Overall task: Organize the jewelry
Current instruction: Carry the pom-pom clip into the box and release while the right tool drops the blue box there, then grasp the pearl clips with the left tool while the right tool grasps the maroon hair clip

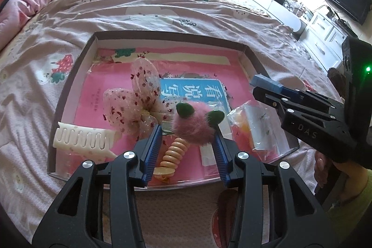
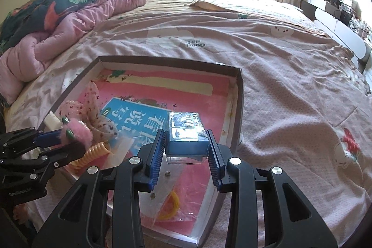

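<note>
So we're at the drop-off step I think: both hands are carrying stuff over the shallow box (image 1: 252, 55) on the bed (image 1: 162, 4), and next comes lowering each piece into a free patch of the box floor and letting go without knocking the rest.

Left to right: the left hand-held gripper (image 1: 189, 131) is clamped on a pink fuzzy hair clip (image 1: 193, 129) with two green ears, hovering over the box's near edge, around 6 o'clock. The right hand-held gripper (image 2: 186, 141) is closed on a small blue box (image 2: 186, 131), over the box's 4 o'clock corner.

Count in the box: one white comb (image 1: 81, 138) at 8 o'clock, one dotted mesh bow (image 1: 137, 94), one orange spiral hair tie (image 1: 173, 152), one clear bag (image 1: 253, 129) at 4 o'clock. The bag seems to hold an orange ring and a few tiny studs, hard to say through the plastic.
</note>
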A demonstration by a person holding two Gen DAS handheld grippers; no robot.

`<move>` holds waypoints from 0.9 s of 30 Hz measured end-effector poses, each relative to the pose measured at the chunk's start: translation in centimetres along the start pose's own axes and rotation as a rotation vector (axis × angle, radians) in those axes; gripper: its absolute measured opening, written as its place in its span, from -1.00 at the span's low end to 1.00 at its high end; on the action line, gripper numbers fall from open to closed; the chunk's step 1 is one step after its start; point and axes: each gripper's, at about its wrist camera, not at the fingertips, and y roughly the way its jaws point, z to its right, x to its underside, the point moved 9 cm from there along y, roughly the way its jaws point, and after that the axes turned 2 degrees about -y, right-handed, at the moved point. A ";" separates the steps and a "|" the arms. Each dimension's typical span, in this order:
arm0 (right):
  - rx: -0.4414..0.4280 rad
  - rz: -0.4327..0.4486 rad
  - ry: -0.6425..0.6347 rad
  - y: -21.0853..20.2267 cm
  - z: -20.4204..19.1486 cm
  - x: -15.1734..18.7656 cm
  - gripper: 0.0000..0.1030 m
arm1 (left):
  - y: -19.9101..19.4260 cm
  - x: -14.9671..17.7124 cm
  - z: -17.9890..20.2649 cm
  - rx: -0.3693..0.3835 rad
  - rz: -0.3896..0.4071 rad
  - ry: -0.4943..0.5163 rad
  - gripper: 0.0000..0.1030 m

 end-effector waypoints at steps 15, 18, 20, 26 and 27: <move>-0.005 0.019 0.014 -2.8 0.4 1.2 -0.05 | -0.1 0.5 -0.3 -0.007 -0.008 -0.007 -0.04; -0.001 0.038 0.010 -4.1 0.3 1.3 0.01 | -0.8 0.4 -0.3 -0.013 0.009 -0.008 0.07; -0.002 0.052 0.008 -5.1 0.2 1.3 0.08 | -1.5 0.4 -0.5 -0.020 0.025 -0.011 0.17; -0.007 0.094 -0.006 -7.8 -0.8 1.4 0.34 | -3.5 0.5 -1.0 -0.039 0.069 -0.027 0.37; -0.009 0.099 -0.008 -8.2 -1.0 1.5 0.38 | -3.9 0.5 -1.2 -0.043 0.075 -0.031 0.40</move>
